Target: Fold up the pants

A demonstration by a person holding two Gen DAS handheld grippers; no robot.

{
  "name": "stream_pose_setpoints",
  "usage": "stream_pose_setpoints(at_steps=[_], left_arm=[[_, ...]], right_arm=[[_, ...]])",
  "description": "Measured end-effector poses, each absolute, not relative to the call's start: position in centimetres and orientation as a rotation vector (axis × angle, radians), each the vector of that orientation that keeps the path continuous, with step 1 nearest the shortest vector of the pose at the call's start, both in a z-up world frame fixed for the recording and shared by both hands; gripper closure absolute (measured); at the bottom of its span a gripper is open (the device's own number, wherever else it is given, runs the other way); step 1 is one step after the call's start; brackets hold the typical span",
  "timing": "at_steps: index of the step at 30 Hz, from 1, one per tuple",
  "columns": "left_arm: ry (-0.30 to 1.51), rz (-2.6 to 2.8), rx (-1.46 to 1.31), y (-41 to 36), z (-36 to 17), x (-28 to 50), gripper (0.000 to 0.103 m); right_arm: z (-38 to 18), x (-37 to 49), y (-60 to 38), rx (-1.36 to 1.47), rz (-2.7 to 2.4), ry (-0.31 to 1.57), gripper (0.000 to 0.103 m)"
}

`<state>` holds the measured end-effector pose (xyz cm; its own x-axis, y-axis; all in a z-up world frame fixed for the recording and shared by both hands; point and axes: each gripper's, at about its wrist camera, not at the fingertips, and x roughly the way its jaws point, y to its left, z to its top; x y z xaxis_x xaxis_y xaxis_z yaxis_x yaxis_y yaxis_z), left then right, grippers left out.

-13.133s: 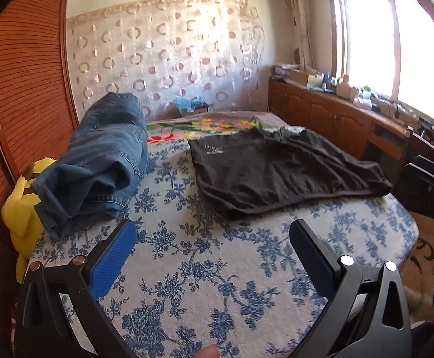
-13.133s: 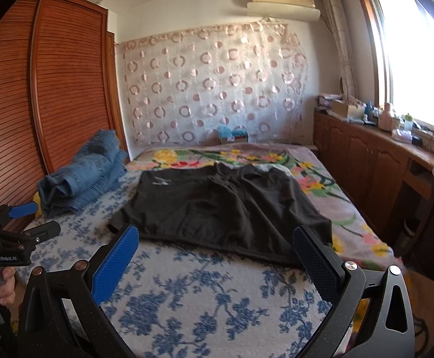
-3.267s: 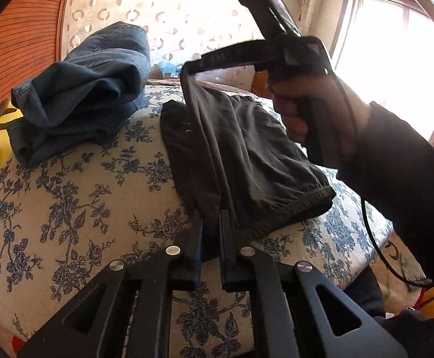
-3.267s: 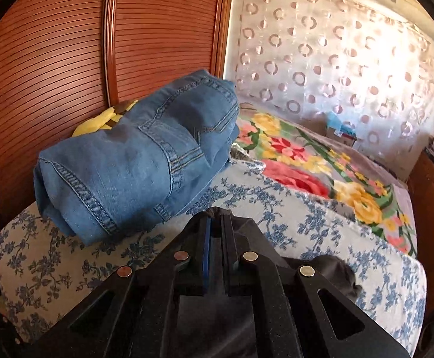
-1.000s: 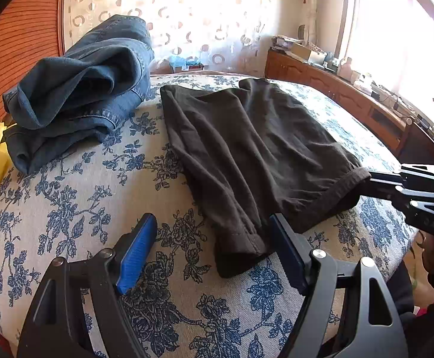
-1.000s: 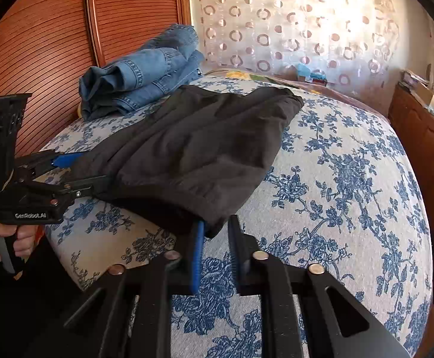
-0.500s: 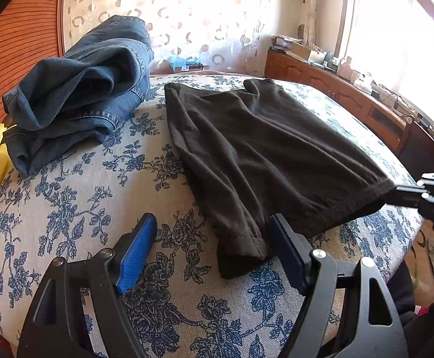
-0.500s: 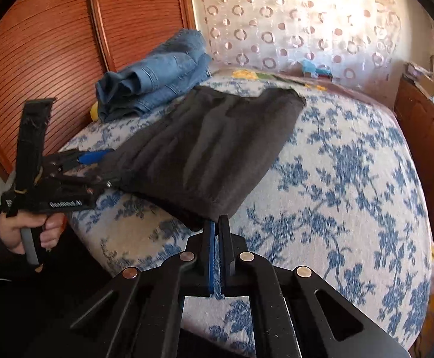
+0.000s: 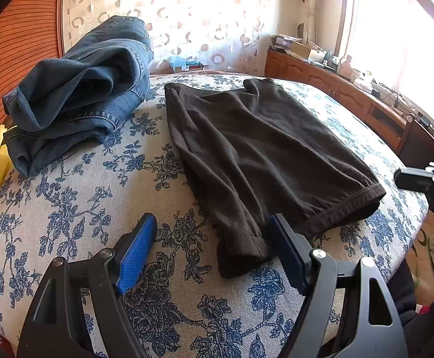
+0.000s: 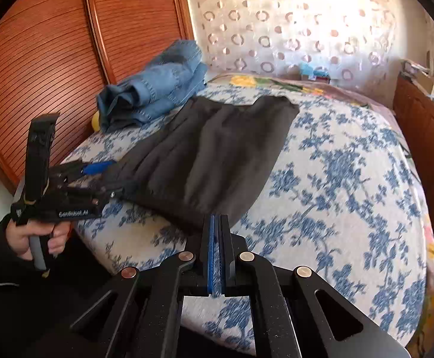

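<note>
**Near edge pulled wide; corner pinch next**

Have tugged the near right corner of the pants [image 9: 261, 149] outward since a second ago, leaving the cloth broader and flatter on the bed [image 9: 68, 208]. Have since drawn the right hand-held gripper [image 10: 216, 219] off that corner. Find it clenched now, with no cloth seen between its pads, and just clear of the corner in the left view. Have kept the left hand-held gripper [image 9: 211, 219] where it was: released, spread wide, straddling the near left corner without pressing on it.

Seen from either hand-held gripper: long axis straight ahead, toward the curtain, with the near edge lying crosswise just in front. Nearer the left corner with the left one, already around it. Nearer the right corner with the right one, just beside it. Jeans [image 9: 77, 89] ahead and to the left of the left one, close by the far left edge of the pants; cannot tell whether touching.

Probably next: close the left one on its corner, reopen the right one and take the other corner, then carry both forward along the axis to the far edge. Likely to skew the fold if lifted unevenly.
</note>
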<state>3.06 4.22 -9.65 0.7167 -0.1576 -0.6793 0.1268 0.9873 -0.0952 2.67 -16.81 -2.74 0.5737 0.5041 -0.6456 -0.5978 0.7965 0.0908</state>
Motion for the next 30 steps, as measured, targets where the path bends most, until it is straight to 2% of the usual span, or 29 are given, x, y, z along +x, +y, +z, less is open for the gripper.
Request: stream_pose_setpoints(at_steps=[1,6,7,8,16,22,30], left_arm=[[0.758,-0.157,-0.044,4.2,-9.6,3.0,0.025],[0.718,-0.149,-0.048,4.9,-8.5,2.1,0.025],[0.711,-0.153,-0.054,5.2,-8.2,1.9,0.027],[0.707,-0.161,-0.06,5.4,-8.0,1.8,0.032],[0.737,-0.167,-0.033,5.8,-8.1,2.2,0.051],[0.8,-0.166,-0.041,6.3,-9.1,3.0,0.051],[0.856,-0.127,-0.022,5.9,-8.8,3.3,0.051]], right_arm=[[-2.7,2.8,-16.7,-0.143,0.64,0.705,0.099],[-3.1,3.8,-15.1,-0.151,0.609,0.688,0.082],[-3.4,4.0,-14.6,-0.157,0.604,0.688,0.076],[-3.7,4.2,-14.1,-0.165,0.604,0.69,0.074],[-5.7,5.8,-13.0,-0.166,0.609,0.729,0.07],[-5.4,7.1,-13.6,-0.158,0.625,0.713,0.056],[-5.6,9.2,-13.7,-0.191,0.679,0.716,0.055]])
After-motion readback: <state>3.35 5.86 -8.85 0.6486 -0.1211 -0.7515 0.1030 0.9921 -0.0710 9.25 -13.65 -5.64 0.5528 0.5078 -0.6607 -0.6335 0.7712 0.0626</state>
